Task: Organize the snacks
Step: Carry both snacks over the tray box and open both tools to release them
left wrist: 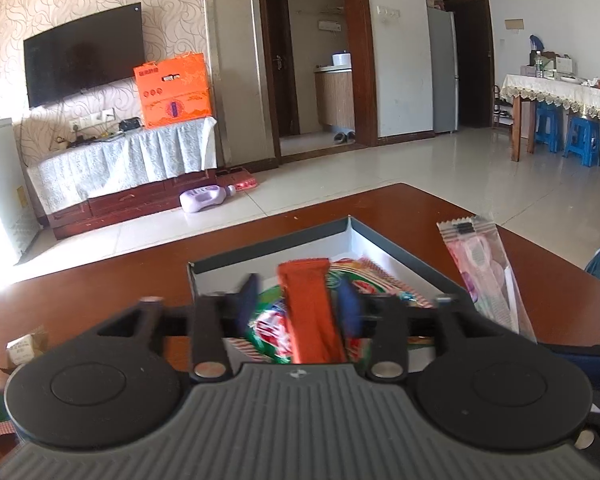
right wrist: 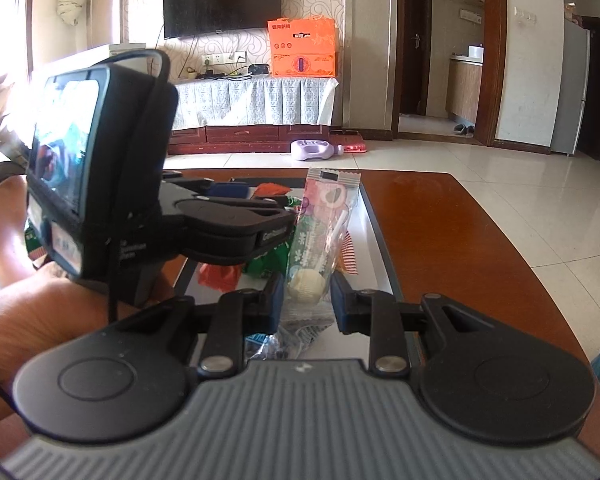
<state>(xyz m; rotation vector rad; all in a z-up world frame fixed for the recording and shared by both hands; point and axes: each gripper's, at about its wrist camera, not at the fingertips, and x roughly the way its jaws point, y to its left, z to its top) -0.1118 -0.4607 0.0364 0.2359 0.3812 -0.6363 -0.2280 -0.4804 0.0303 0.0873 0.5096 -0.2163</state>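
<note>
In the left wrist view my left gripper (left wrist: 300, 304) hovers over a dark-rimmed box with a white inside (left wrist: 380, 240). An orange snack packet (left wrist: 310, 312) stands on end between its blue fingers, over the green and red wrappers (left wrist: 272, 320) in the box. The pads stand apart from the packet, so the gripper is open. My right gripper (right wrist: 308, 300) is shut on the lower end of a clear packet of pink and white sweets (right wrist: 324, 216), held upright over the box's near right side. The same packet (left wrist: 484, 272) shows at the right in the left wrist view.
The box rests on a brown wooden table (right wrist: 460, 240) whose far edge drops to a tiled floor. Loose snacks (left wrist: 24, 348) lie on the table left of the box. A person's hand (right wrist: 40, 320) holds the left gripper's body (right wrist: 100, 168), close beside my right gripper.
</note>
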